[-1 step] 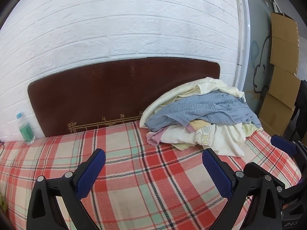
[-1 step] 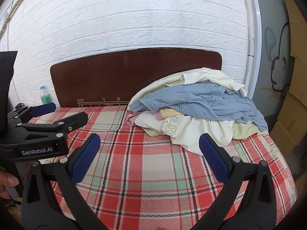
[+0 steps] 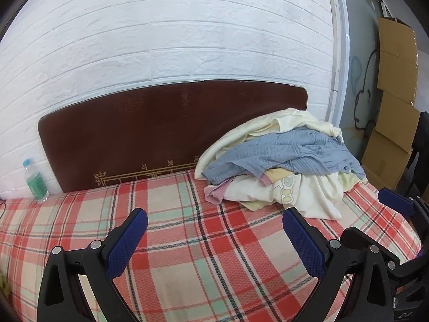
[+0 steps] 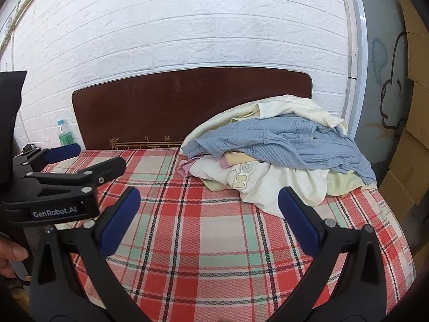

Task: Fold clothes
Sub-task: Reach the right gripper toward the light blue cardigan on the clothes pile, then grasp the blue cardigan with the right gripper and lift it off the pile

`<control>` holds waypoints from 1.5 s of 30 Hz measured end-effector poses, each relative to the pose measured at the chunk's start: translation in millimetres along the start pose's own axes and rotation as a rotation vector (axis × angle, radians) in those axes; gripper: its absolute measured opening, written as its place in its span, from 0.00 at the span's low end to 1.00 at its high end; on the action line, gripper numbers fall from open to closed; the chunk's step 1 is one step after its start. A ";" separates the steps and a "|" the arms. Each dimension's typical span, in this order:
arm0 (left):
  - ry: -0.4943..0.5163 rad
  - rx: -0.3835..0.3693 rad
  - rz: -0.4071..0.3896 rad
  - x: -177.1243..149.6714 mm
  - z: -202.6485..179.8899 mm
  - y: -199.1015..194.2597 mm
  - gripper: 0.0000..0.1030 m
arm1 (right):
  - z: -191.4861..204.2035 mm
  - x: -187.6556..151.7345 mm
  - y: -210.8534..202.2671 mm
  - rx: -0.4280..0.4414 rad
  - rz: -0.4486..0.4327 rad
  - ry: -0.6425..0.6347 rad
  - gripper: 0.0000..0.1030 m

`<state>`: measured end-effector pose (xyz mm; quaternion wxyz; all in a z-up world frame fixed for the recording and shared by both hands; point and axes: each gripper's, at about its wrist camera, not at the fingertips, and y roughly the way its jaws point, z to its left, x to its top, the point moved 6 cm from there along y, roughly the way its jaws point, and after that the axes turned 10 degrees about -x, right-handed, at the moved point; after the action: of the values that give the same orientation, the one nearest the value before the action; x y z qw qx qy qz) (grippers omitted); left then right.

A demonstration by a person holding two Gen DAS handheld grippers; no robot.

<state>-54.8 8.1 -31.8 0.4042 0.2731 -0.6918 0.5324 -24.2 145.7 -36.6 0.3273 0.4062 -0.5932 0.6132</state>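
Observation:
A loose pile of clothes (image 3: 281,166) (image 4: 268,158) lies on the far right of the bed, against the headboard. A blue knit top (image 3: 292,153) (image 4: 292,145) is draped over it, with a cream garment (image 3: 284,123) behind and a white printed one (image 3: 292,196) (image 4: 249,179) beneath. A pink piece (image 3: 214,194) sticks out at the left. My left gripper (image 3: 214,220) hovers open over the plaid cover, short of the pile. My right gripper (image 4: 209,196) is open too, with nothing between its fingers, near the white garment's edge.
The bed has a red plaid cover (image 3: 187,236) and a dark wooden headboard (image 3: 161,134) against a white brick wall. A plastic bottle (image 3: 34,182) (image 4: 64,134) stands at the far left. Cardboard boxes (image 3: 396,86) lean beyond the right edge. A hand (image 4: 8,257) holds the left gripper.

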 end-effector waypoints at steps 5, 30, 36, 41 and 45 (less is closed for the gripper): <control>0.002 -0.002 -0.007 5.7 -0.4 9.8 0.99 | 0.9 10.9 4.9 -0.033 -0.040 -0.083 0.95; -0.048 0.007 0.115 7.0 31.9 101.7 0.99 | -36.3 39.6 194.0 -0.120 0.172 -0.464 0.77; -0.065 0.010 0.133 3.0 39.2 113.2 0.99 | -35.3 51.5 236.3 -0.095 0.208 -0.475 0.71; -0.066 0.006 0.135 0.0 43.0 123.3 0.99 | -23.8 56.6 248.1 -0.037 0.252 -0.482 0.22; -0.070 0.004 0.124 -0.1 48.7 125.9 0.99 | -35.9 72.5 237.0 -0.008 0.264 -0.360 0.11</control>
<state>-169.5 -2.8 -102.0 0.3455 0.2488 -0.7199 0.5481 -270.5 156.1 -80.5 0.1348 0.4266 -0.6924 0.5661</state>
